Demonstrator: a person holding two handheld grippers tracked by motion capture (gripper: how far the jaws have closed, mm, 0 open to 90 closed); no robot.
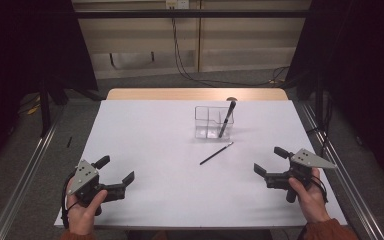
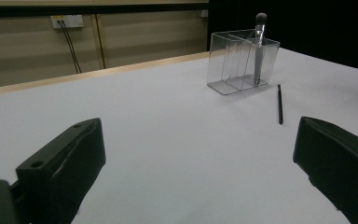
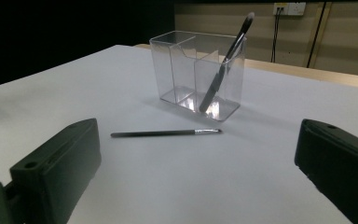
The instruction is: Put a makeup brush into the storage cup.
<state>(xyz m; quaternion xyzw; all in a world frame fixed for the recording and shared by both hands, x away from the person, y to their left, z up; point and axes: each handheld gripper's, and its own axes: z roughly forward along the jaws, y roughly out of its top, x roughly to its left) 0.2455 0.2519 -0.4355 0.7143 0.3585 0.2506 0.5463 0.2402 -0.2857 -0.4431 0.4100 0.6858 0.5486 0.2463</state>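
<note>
A clear plastic organiser (image 1: 207,121) (image 2: 235,63) (image 3: 186,70) with compartments stands on the white table toward the back. A dark make-up brush (image 1: 227,119) (image 2: 259,46) (image 3: 223,70) leans inside its right compartment, bristles up. A thin black brush (image 1: 216,153) (image 2: 279,104) (image 3: 165,133) lies flat on the table just in front of the organiser. My left gripper (image 1: 116,173) (image 2: 196,163) rests open at the near left, nothing between its jaws. Open too, my right gripper (image 1: 269,161) (image 3: 196,163) sits at the near right, pointing toward the thin brush.
The white table (image 1: 155,150) has a wooden strip along its far edge. Metal rails run down both sides of it. Cables hang on the wall behind, and dark curtains flank the scene.
</note>
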